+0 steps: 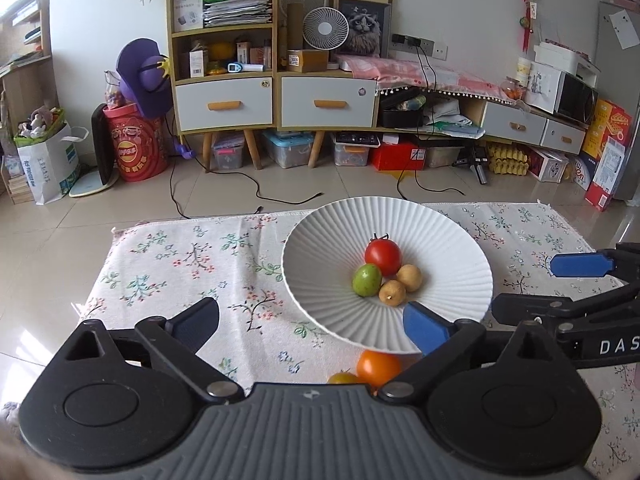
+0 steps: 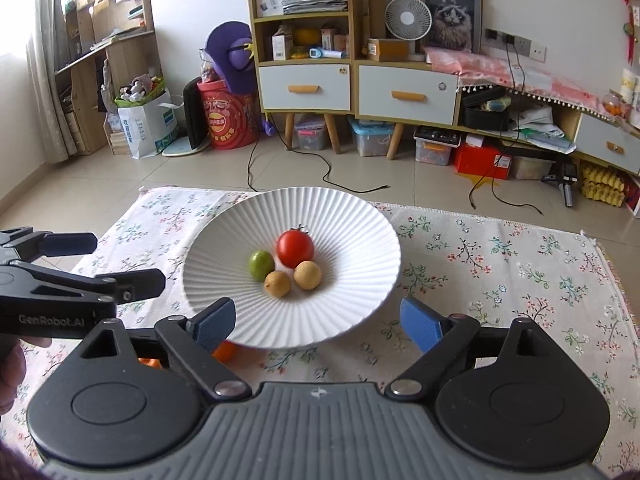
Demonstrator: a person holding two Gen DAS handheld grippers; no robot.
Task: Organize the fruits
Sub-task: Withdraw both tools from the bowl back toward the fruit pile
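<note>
Your ribbed plate [image 2: 360, 240] holds four fruits: one red tomato [image 2: 295, 248], one green fruit [image 2: 261, 265], two yellow-brown fruits [image 2: 307, 275]. Both the left gripper [image 1: 312, 320] and the right gripper [image 2: 318, 320] have jaws spread wide, gripping nothing.

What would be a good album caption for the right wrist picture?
Open right gripper hovers before a white ribbed bowl holding a red tomato, a green fruit and two tan fruits.

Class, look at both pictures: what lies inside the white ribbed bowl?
Inside the bowl lie a red tomato, a green fruit and two yellowish fruits, bunched together. Anything beneath them is hidden.
</note>
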